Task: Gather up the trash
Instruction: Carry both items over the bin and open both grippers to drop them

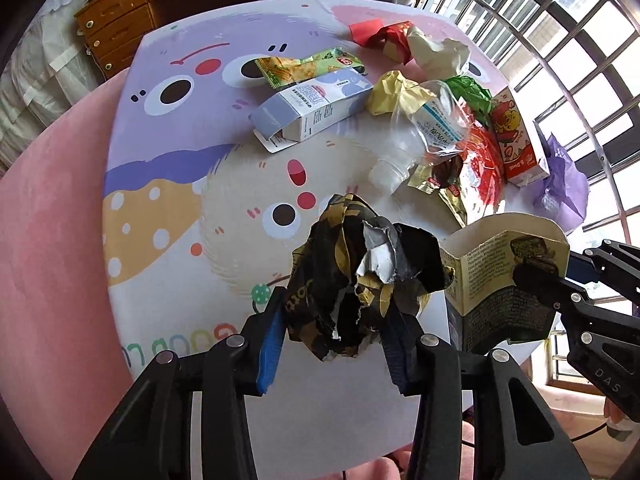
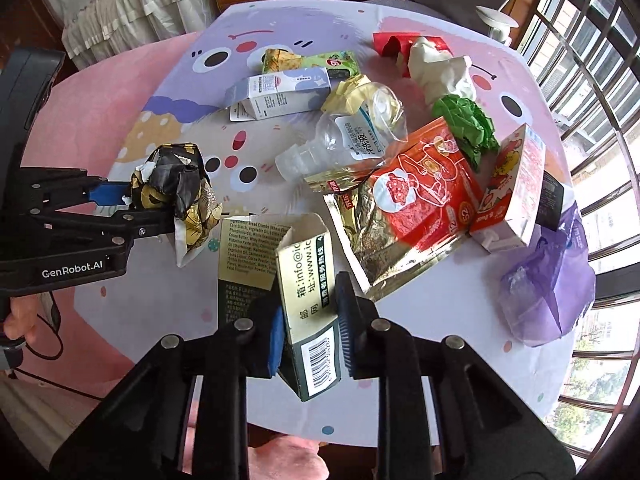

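My left gripper is shut on a crumpled black-and-gold wrapper, held above the table; the same wrapper shows at the left of the right wrist view. My right gripper is shut on an open cream-and-dark carton, whose open top faces up just right of the wrapper. More trash lies on the cartoon-print tabletop: a clear plastic bottle, a pale blue carton, a red-and-gold foil pouch, a red juice box, and green, yellow and white paper wads.
A purple plastic bag lies at the table's right edge. A red wrapper and a green snack packet lie toward the far side. A wooden dresser stands behind, barred windows to the right, pink fabric on the left.
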### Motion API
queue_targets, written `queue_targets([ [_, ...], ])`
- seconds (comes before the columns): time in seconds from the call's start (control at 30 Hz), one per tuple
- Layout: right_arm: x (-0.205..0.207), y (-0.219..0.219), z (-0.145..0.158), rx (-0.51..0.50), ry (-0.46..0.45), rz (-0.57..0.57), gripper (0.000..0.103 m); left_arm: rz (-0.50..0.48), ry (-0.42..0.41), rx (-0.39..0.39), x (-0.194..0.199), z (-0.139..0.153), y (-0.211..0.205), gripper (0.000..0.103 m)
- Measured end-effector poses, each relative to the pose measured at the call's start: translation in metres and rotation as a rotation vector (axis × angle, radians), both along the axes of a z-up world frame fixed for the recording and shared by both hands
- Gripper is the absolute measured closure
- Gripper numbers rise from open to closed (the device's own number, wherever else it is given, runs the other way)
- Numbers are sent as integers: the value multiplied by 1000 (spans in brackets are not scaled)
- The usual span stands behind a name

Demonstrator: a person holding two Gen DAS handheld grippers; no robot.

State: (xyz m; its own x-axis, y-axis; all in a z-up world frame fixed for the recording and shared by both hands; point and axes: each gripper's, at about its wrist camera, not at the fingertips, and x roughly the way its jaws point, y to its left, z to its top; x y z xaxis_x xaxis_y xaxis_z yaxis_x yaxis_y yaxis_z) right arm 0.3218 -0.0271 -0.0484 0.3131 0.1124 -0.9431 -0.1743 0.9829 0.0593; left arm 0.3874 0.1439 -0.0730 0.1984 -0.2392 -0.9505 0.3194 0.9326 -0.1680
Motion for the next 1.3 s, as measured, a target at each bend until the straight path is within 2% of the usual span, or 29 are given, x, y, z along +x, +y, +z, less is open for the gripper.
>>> queue_targets([
  [0.2, -61, -18, 32, 46, -68, 10, 84, 17, -109, 21, -69, 44, -7, 59],
  [0.33, -111, -40, 43, 52, -93, 40, 84, 59, -155, 19, -121, 59, -23, 59],
  [0.5, -176, -76, 45, 64, -112, 79, 84, 126, -192, 14, -187, 64, -57, 59],
  [0.63, -224, -106, 35, 86, -107, 79, 83, 160, -185, 31, -248, 55, -86, 59],
  [0.77, -263, -127, 8, 120, -61, 42, 83, 158, -142, 71, -302, 36, -109, 59],
  [0.87, -287, -137, -15, 121, 7, 0, 83, 148, -109, 101, -332, 23, -120, 59],
  [0.97, -301, -145, -33, 117, 36, -29, 83, 133, -95, 141, -355, 11, -127, 59],
  [1.17, -314, -149, -86, 118, 119, -135, 83, 114, -27, 140, -370, -26, -124, 59],
  [1.3, -319, -147, -138, 84, 170, -219, 83, 87, 35, 136, -370, -80, -126, 59],
])
